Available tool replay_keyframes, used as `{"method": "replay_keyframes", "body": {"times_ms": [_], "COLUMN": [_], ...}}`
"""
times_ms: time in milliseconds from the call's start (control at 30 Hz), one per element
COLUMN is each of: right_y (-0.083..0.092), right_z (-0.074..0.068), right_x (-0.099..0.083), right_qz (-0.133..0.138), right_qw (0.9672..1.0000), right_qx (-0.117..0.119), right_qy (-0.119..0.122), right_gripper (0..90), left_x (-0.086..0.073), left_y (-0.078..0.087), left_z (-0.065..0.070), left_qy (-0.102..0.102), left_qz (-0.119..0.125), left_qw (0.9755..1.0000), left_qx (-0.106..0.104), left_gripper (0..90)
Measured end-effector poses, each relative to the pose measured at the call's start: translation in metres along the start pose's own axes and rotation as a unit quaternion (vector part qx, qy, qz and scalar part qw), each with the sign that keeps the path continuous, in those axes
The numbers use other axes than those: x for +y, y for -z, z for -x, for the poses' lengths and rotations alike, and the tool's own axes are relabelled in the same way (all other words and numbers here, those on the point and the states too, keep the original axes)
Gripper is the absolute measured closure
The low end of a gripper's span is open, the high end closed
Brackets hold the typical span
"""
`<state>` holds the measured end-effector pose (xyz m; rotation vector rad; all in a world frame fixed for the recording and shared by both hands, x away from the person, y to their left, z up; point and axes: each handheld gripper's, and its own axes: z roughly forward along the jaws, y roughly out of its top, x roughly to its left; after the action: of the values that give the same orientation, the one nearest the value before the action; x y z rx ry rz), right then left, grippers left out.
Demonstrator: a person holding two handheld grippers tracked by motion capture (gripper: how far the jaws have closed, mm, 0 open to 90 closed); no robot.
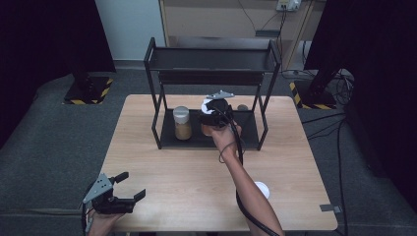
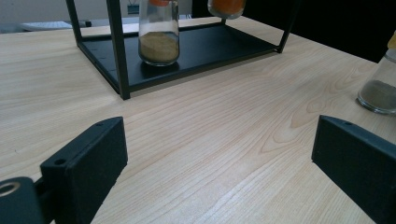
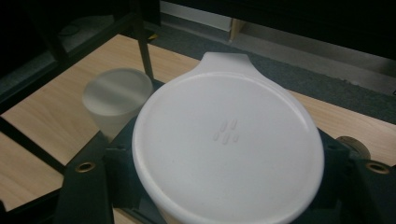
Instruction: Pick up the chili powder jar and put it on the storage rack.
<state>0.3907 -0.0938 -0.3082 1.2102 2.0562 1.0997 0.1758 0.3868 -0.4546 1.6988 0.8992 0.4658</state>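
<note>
The right gripper is clamped on a clear glass spice jar with a white plastic flip lid, holding it over the lower shelf of the black metal rack. Glass is rigid, smooth, breakable; a grip round its body suits. The left gripper gapes, holding nothing.

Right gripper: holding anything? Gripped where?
Yes. The right gripper is shut on a white-lidded jar with orange contents, jaws on opposite sides just under the lid, at the rack's lower shelf. Left gripper is open, empty.
</note>
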Motion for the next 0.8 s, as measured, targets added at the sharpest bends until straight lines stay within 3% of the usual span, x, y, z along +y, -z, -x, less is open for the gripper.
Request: {"method": "replay_keyframes", "body": {"times_ms": [500,800], "right_y": [-0.037,-0.049], "right_z": [-0.006,-0.005], "right_x": [-0.009,-0.016], "right_qz": [-0.022,-0.033], "right_qw": [0.9996,0.9992], "right_qx": [-0.018,-0.023], "right_qy": [-0.003,-0.010], "right_gripper": [31.0,31.0], "left_x": [-0.001,-0.001], "left_y": [0.000,0.000], "left_z": [-0.001,-0.002], "left_qy": [0.002,0.002], "left_qz": [0.001,0.001], "left_qw": [1.0000,1.0000], "left_qx": [0.000,-0.001], "left_gripper": [2.4,2.5]}}
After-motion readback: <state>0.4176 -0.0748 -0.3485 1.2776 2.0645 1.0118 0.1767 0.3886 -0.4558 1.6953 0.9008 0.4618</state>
